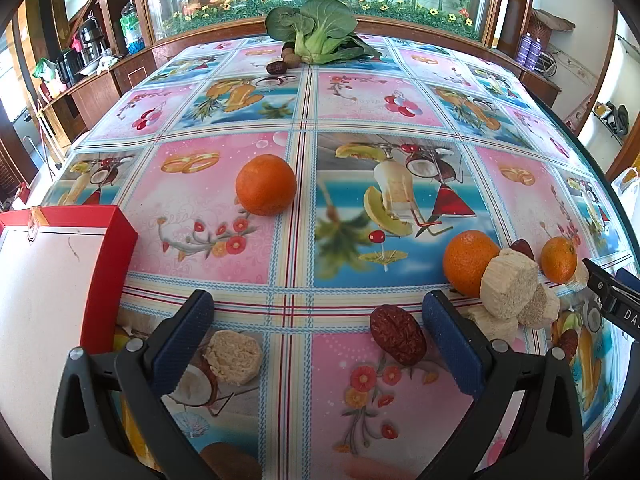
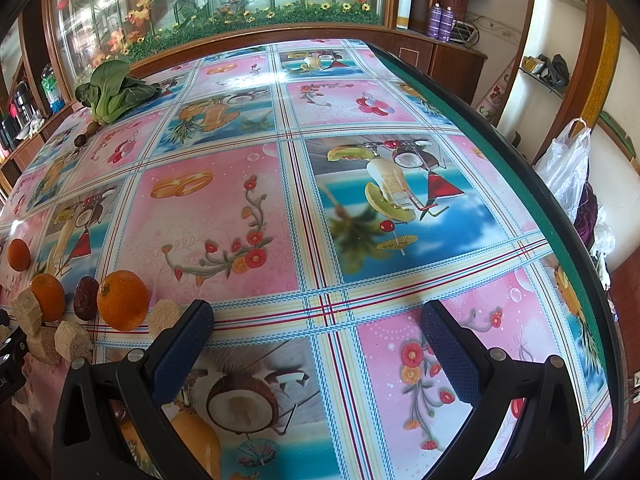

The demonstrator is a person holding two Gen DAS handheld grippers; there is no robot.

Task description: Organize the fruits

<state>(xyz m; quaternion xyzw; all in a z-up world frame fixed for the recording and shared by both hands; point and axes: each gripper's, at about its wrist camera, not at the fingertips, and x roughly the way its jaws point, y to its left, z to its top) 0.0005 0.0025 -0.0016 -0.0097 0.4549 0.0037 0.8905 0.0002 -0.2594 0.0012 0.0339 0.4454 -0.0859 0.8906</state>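
Presumably for sorting, both claws, left claw (image 1: 318,320) and right claw (image 2: 316,322), hang wide open and empty, oranges (image 1: 265,185) loose toward 12 o'clock on bench (image 1: 352,96).

Orange fruit (image 1: 265,184); red box (image 1: 105,264) (white inside).

Bright daylight – glare on glossy tablecloth (image 2: 256,76) – fisheye-bent edges

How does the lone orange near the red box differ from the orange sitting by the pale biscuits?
The lone orange stands by itself on a pink square of the tablecloth, touching nothing; the orange by the biscuits is partly hidden behind a pale biscuit. The lone one lies farther from the left claw; the other sits nearer, to its right. Both are round, bright orange and whole.
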